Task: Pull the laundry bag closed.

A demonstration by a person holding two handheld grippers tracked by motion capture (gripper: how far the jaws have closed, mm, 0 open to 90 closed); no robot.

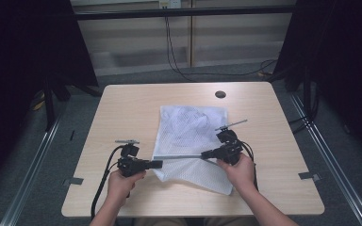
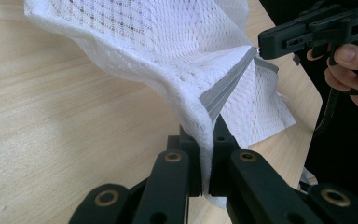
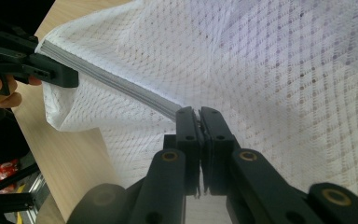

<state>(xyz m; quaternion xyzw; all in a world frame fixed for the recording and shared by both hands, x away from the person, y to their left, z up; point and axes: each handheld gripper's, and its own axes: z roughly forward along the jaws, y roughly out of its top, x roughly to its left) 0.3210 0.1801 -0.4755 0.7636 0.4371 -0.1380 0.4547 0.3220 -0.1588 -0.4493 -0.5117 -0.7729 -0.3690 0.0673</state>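
Observation:
A white mesh bag [image 1: 191, 129] lies on the wooden table [image 1: 122, 108], its near edge lifted. Along that edge runs a grey zipper [image 1: 179, 157], pulled taut between the two grippers. My left gripper [image 1: 160, 164] is shut on the zipper's left end; in the left gripper view the jaws [image 2: 206, 140] pinch the mesh bag [image 2: 168, 42] and grey zipper [image 2: 226, 84]. My right gripper [image 1: 203, 154] is shut on the zipper's right end, seen in the right gripper view [image 3: 199, 116] with the zipper [image 3: 121, 84] running off to the left gripper [image 3: 72, 77].
A round dark cable hole [image 1: 220, 94] sits near the table's far edge. Black cables [image 1: 179, 66] trail on the grey floor behind the table. Dark curtains stand at both sides. Bare wood lies left of the bag.

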